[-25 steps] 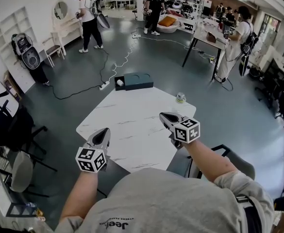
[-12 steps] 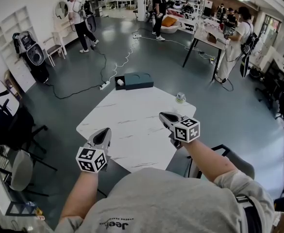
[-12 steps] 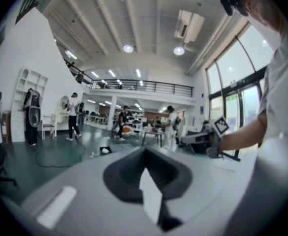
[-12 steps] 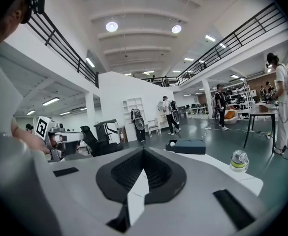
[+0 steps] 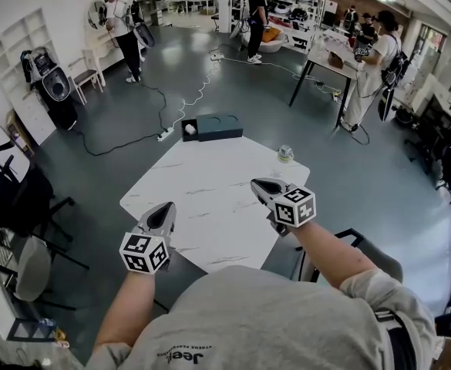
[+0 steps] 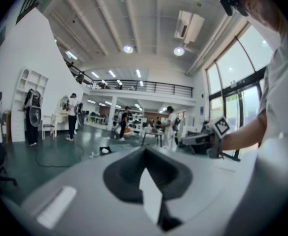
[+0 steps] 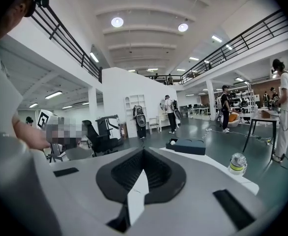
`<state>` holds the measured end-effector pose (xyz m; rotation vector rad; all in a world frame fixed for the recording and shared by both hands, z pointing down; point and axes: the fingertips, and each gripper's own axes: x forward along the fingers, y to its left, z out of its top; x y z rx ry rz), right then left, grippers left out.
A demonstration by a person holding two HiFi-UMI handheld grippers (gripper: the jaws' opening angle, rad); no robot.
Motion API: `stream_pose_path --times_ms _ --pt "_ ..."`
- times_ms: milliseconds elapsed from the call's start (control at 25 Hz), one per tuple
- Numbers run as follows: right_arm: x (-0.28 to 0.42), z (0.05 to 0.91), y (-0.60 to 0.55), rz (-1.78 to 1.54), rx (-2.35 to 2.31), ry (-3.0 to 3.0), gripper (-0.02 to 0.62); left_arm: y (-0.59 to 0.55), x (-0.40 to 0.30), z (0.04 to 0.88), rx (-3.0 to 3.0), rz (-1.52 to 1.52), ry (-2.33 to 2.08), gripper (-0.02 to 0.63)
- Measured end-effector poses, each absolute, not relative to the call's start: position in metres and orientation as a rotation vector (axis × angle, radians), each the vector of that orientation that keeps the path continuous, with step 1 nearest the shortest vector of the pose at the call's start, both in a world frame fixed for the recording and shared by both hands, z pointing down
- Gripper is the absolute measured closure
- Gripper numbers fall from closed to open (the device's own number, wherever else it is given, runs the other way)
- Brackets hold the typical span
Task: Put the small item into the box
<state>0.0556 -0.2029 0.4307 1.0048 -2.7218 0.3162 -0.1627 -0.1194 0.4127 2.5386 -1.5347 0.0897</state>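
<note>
Left gripper (image 5: 162,213): jaws closed, nothing between. Right gripper (image 5: 259,184): jaws together, also empty. Both hovered over the surface (image 5: 202,177), well short of the box (image 5: 219,126) and aimed toward it. Judged a posture for carrying nothing.

Count:
- two grippers
- one box
- one small white item (image 5: 190,129) at the box's left end, apparently inside
- one small bottle (image 5: 286,154) standing right of the box, well apart

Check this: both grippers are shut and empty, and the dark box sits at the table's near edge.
Wrong on the box: the head view shows the dark box at the table's far edge. The left gripper and right gripper are shut and empty.
</note>
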Motion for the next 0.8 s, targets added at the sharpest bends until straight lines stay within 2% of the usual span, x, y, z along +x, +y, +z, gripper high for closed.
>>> stream_pose_path --times_ms 800 --pt "0.0500 0.4285 -0.2073 0.304 0.955 -2.730 0.588 -0.1228 -0.1643 0.4095 2.525 0.071 -1.554 0.603"
